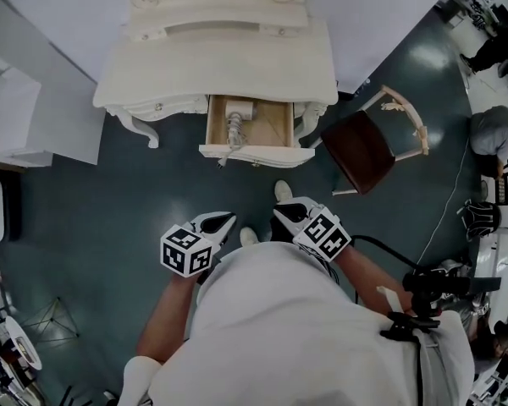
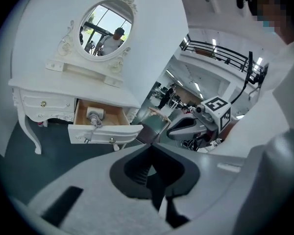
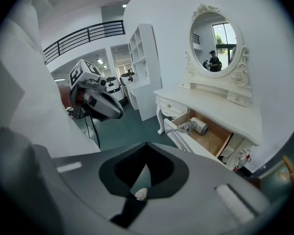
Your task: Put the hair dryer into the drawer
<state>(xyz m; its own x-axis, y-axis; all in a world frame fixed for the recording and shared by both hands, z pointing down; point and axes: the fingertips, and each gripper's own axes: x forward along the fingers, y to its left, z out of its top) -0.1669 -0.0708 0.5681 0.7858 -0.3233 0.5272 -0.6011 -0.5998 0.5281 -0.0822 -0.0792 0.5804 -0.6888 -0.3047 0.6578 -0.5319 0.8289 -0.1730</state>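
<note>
Dryer [image 1: 236, 118] is lying in the open drawer [image 1: 256, 152] of the table [image 1: 220, 57]. Its long axis runs front to back, with the head towards the rear wall and the handle towards the front. Nothing else visible in the drawer. The cord [image 1: 226, 152] spills over the drawer's front edge and the plug end hangs outside. Left tool [image 1: 224, 220] and right tool [image 1: 281, 214] both have jaws closed on nothing. They're held close to the body, side by side, well apart from the table. The drawer is straight ahead of both, roughly centred between them, so neither hand is clearly nearer. My read: placement looks done, and what's left, if anything, is tucking in the cord and pushing the drawer shut. The risk is the dangling cord getting pinched under the front panel, so clear it first.
</note>
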